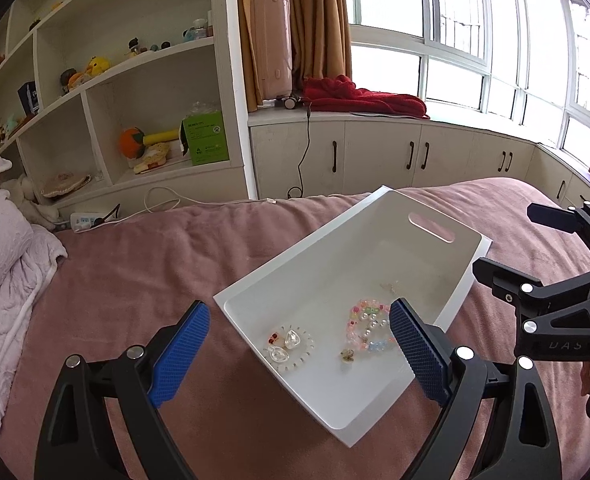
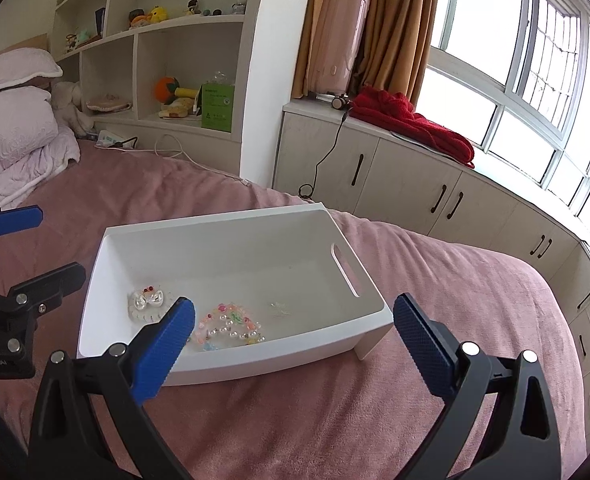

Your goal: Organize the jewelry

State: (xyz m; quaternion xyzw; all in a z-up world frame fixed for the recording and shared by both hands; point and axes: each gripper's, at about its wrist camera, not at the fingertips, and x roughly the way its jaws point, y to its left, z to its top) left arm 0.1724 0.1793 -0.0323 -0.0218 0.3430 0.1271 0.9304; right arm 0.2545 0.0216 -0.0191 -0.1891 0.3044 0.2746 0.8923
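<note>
A white plastic bin (image 1: 431, 236) (image 2: 359, 320) sits on the pink bedspread. Inside lie a pastel bead and pearl bracelet (image 1: 365, 320) (image 2: 231, 326), a clear hair clip piece with crystals (image 1: 289, 344) (image 2: 147, 300), a small gold piece (image 1: 347, 355) and a small clear item (image 1: 389, 286) (image 2: 279, 309). My left gripper (image 1: 299, 350) is open and empty above the bin's near end. My right gripper (image 2: 293, 338) is open and empty over the bin's near wall; it also shows in the left wrist view (image 1: 511, 240). The left gripper shows at the left edge of the right wrist view (image 2: 35, 244).
The pink bedspread (image 1: 155, 280) (image 2: 435, 320) surrounds the bin. Folded pale quilts and pillows (image 1: 3, 248) (image 2: 15, 128) lie at the bed's left. Beyond the bed are white shelves with toys (image 1: 135, 100), low cabinets (image 1: 375, 152), a pink suitcase (image 1: 271, 36) and a red blanket (image 1: 367, 96).
</note>
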